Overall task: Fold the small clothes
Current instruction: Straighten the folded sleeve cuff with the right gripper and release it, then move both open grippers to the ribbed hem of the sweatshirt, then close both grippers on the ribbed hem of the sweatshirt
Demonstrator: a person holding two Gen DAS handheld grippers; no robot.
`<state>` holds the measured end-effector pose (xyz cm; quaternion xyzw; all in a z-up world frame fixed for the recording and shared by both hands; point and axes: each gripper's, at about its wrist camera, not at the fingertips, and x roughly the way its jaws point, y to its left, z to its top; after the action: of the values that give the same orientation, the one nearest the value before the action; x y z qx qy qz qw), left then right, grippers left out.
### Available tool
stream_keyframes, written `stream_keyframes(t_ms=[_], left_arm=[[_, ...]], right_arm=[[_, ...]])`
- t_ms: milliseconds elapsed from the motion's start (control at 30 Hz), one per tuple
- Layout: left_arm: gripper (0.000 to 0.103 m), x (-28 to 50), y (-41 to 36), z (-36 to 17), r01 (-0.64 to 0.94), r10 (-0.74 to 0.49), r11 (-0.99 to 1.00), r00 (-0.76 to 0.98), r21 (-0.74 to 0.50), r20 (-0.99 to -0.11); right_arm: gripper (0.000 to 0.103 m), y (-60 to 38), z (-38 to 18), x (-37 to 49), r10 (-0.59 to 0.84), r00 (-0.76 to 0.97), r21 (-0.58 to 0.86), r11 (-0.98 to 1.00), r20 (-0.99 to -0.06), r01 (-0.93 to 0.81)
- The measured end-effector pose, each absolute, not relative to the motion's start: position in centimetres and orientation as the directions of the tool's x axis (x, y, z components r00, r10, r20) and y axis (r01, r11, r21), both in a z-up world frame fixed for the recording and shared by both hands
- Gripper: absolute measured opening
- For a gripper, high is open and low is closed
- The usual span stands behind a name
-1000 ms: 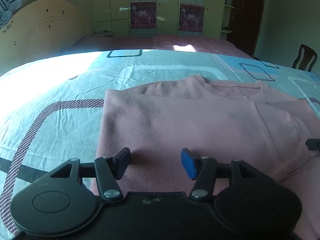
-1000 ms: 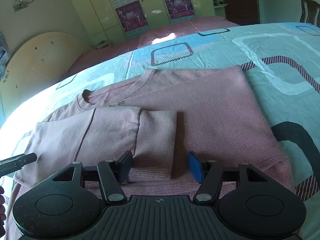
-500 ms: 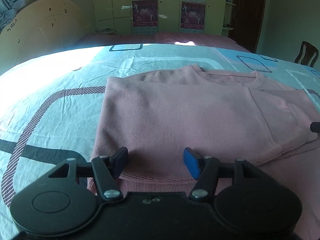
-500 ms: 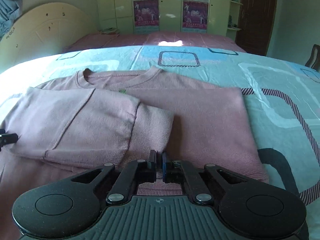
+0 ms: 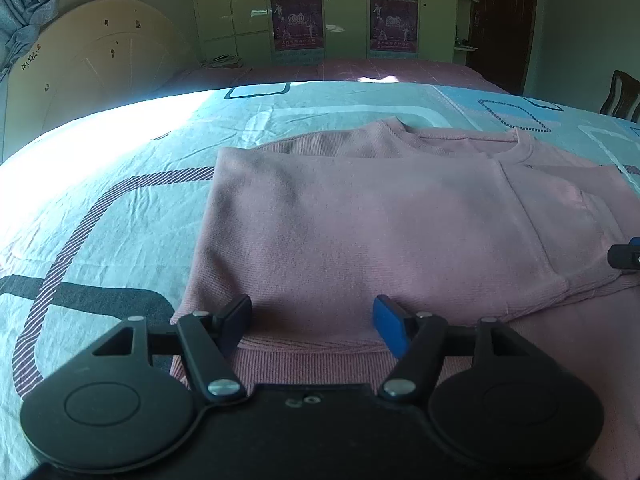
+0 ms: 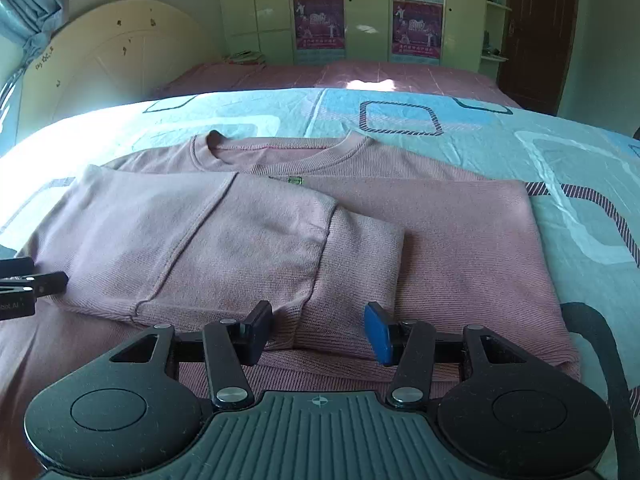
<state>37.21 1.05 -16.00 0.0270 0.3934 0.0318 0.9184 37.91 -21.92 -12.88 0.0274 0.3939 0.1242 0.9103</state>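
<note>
1. Surroundings: bedsheet (image 5: 120, 184), teal w/ striped square pattern, covers the bed; bright sun patch at its far left. Behind: cream headboard (image 6: 108, 64), green wardrobe (image 6: 360, 8) w/ two posters (image 6: 318, 22), dark door (image 6: 536, 32), chair (image 5: 620, 94) at far right edge of left view
2. Nothing lies on top of the pink sweater (image 6: 460, 248); it's flat on the sheet, neckline away from cams, left side + sleeve folded over the body, cuff (image 6: 360, 256) ending near centre
3. Writing: posters' text too small to read. Small green tag (image 6: 295, 179) below neckline, unreadable. Partial white lettering on the other gripper's body at right view's left edge, ends "AI"
4. Left gripper (image 5: 312, 322): jaws apart, just been opening; over folded edge near hem, pads not pressing cloth, nothing held
5. Right gripper (image 6: 318, 328): jaws just reopened to a moderate gap, cuff end between the pads but not pinched, nothing held
</note>
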Motion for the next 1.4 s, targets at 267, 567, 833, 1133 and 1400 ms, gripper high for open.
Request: stream_keyframes(t_ms=[267, 567, 833, 1133, 1400], left_arm=[[0.062, 33.5, -2.3, -12.9, 0.049, -0.011, 0.998, 0.723, 0.036, -0.69], [0.061, 28.5, -4.1, -15.7, 0.073, -0.005, 0.996, 0.656, 0.057, -0.755], [0.067, 23.6, 0.2, -15.6, -0.01, 0.07, 0.996, 0.649, 0.084, -0.758], [0.063, 17.5, 1.1, -13.9, 0.03, -0.01, 0.999, 0.677, 0.014, -0.735], [0.063, 12.9, 1.7, -15.1, 0.052, -0.016, 0.998, 0.666, 0.025, -0.745]], right_arm=[[0.05, -20.9, -11.2, 33.5, 0.367, 0.621, 0.203, 0.925, -0.693, -0.322], [0.05, -18.8, -13.8, 28.3, 0.405, 0.545, 0.141, 0.877, -0.734, -0.46], [0.05, -24.1, -14.0, 24.4, 0.279, 0.601, 0.084, 0.94, -0.749, -0.332], [0.05, -23.4, -11.4, 17.9, 0.287, 0.637, 0.161, 0.955, -0.716, -0.249], [0.05, -20.7, -12.9, 13.5, 0.221, 0.614, 0.082, 0.966, -0.757, -0.247]])
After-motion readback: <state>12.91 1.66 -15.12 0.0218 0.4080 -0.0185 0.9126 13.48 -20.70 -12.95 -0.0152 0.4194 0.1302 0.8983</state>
